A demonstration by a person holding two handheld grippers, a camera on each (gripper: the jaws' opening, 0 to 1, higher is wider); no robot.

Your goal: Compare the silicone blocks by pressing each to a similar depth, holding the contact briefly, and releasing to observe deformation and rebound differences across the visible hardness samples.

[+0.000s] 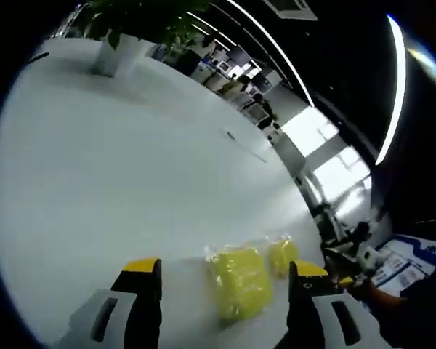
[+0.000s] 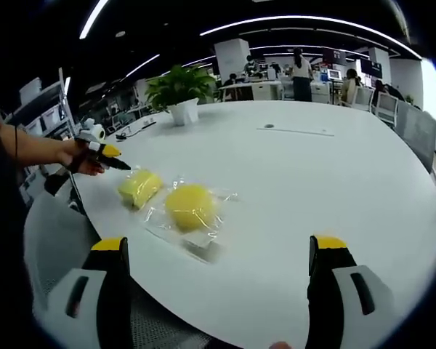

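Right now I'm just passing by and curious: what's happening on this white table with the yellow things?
A person holds a two-jaw gripper in each hand over a round white table. Two yellow silicone blocks in clear plastic wrap lie near its edge: a rounded one and a flatter rectangular one. The left gripper hovers by the rectangular block; contact can't be told. The right gripper hangs back, jaws wide open, holding nothing. A potted green plant stands farther back.

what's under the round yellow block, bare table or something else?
Clear plastic wrapping: the round yellow block sits in a crinkled transparent bag that spreads out onto the white table. Whatever lies directly beneath the block is hidden.
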